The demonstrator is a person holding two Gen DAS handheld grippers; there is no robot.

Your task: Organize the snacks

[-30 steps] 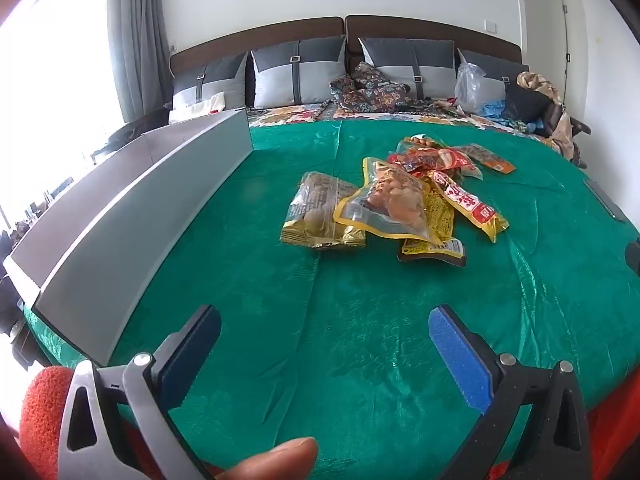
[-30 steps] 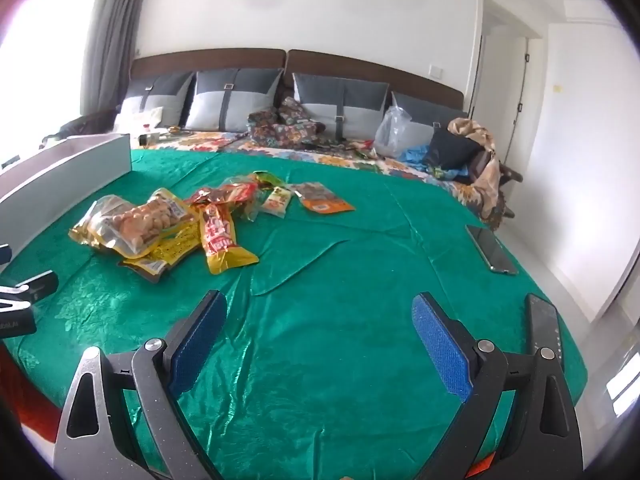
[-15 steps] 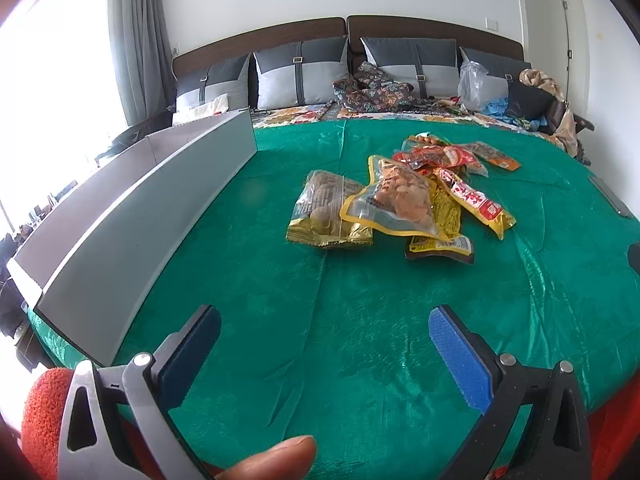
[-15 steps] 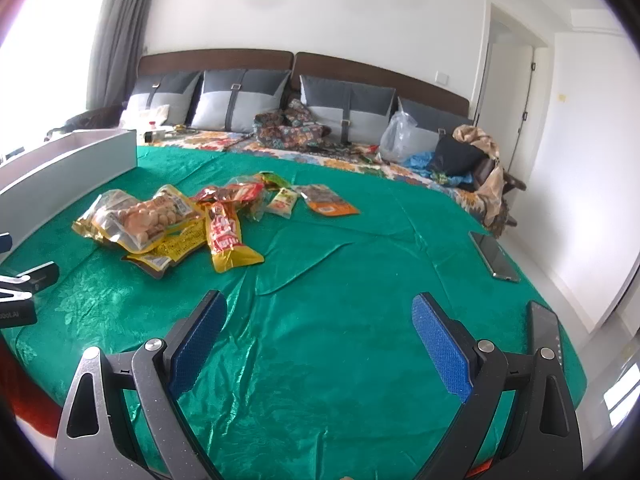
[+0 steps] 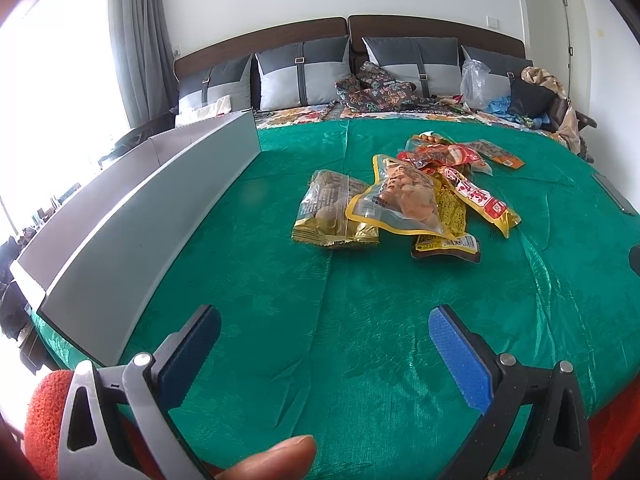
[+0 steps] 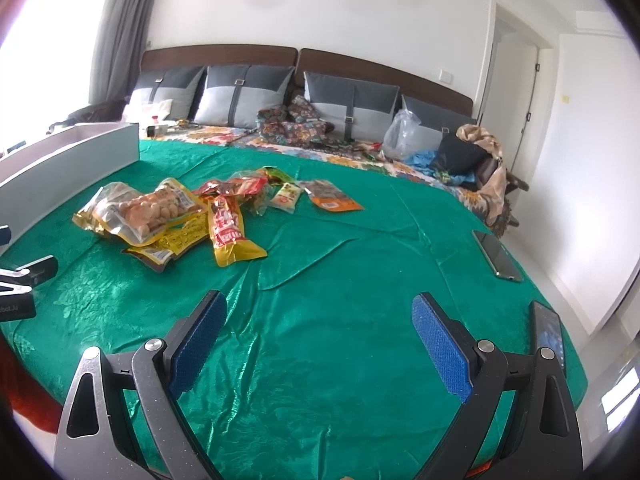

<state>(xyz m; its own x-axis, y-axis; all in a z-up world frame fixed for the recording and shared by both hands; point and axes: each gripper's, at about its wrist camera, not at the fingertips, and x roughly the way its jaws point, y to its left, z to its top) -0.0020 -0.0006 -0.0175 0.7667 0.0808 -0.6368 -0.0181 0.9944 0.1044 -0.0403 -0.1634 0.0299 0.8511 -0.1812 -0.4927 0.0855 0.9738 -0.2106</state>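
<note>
Several snack packets lie heaped on the green cloth (image 5: 360, 340). Nearest in the left wrist view are a gold bag (image 5: 332, 210), a yellow-rimmed clear pouch (image 5: 404, 198) lying partly on it, and a long red-and-yellow packet (image 5: 478, 198). From the right wrist, the same pouch (image 6: 154, 210), the red-and-yellow packet (image 6: 228, 228) and an orange packet (image 6: 332, 198) show at upper left. A long grey box (image 5: 152, 216) stands along the left. My left gripper (image 5: 324, 334) is open and empty, short of the heap. My right gripper (image 6: 318, 322) is open and empty over bare cloth.
Two phones (image 6: 498, 256) (image 6: 548, 330) lie at the cloth's right edge. Grey pillows (image 5: 304, 76), patterned fabric (image 5: 376, 88) and a clear plastic bag (image 6: 400, 134) sit behind. A fingertip (image 5: 272, 458) shows at the bottom of the left wrist view. The left gripper's body (image 6: 24, 284) shows at the right wrist view's left edge.
Both views have shifted slightly: the snack heap sits a little lower and nearer in each. Both grippers stay open and empty.
</note>
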